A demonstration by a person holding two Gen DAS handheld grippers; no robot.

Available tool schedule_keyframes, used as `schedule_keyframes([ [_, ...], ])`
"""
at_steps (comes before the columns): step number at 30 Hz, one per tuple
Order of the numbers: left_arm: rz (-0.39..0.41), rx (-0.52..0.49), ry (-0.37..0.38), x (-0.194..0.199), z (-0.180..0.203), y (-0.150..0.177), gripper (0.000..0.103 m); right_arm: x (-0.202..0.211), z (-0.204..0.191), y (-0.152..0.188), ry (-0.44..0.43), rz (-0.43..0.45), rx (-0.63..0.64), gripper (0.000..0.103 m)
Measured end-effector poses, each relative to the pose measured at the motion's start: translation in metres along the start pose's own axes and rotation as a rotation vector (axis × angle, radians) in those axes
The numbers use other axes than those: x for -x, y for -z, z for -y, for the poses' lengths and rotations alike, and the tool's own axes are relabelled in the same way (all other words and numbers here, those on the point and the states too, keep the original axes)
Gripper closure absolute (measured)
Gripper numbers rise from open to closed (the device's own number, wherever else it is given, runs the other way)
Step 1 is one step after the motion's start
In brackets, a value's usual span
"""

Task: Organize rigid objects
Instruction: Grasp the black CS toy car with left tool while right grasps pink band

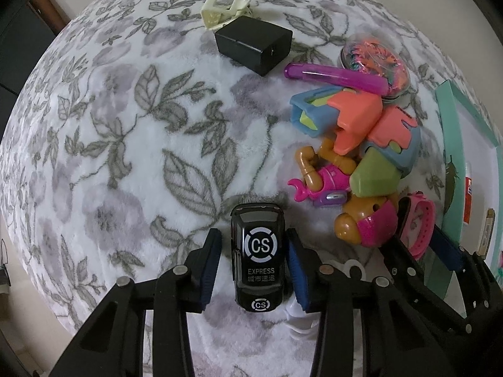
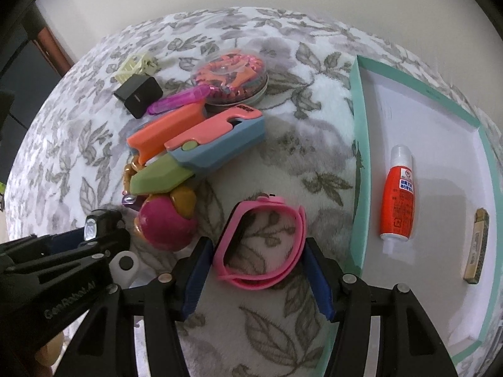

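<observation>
Two hand-held grippers, each bracketing one toy on the floral blanket-covered surface (image 1: 125, 144).

The left hand-held gripper (image 1: 254, 267) sits narrow around one black toy car (image 1: 257, 257), its blue pads at the car's sides, though actual contact is hard to judge. The right hand-held gripper (image 2: 256, 270) stands wider around one pink watch (image 2: 261, 248), pads just beside the band. The loose pile holds one black charger block (image 1: 254, 47), one cream clip (image 1: 223, 8), one purple tube (image 1: 336, 77), one round tin of coloured bands (image 2: 232, 78), one orange-blue-green folding toy (image 2: 201, 144) and one pink-and-brown figure (image 2: 166, 223). Only the right wrist view shows the inside of the teal-rimmed tray (image 2: 358, 157), with one orange-labelled bottle (image 2: 397, 194) and one small bar (image 2: 476, 245).
</observation>
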State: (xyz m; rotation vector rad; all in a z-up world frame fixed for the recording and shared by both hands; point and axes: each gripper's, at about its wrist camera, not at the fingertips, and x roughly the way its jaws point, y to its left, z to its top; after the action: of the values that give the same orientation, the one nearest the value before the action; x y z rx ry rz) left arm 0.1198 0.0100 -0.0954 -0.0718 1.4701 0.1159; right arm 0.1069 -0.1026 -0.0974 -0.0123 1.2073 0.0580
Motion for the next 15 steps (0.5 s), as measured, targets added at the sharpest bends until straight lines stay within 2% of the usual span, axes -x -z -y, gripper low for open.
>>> schedule_keyframes([
  [5,0.0,0.001,0.001,-0.003,0.0,0.001,0.061,-0.002,-0.008,0.0,0.043,0.011,0.03,0.041],
  [15,-0.002,-0.006,0.005,-0.004,-0.001,0.001,0.063,-0.002,-0.007,0.003,0.021,0.014,0.0,0.042],
])
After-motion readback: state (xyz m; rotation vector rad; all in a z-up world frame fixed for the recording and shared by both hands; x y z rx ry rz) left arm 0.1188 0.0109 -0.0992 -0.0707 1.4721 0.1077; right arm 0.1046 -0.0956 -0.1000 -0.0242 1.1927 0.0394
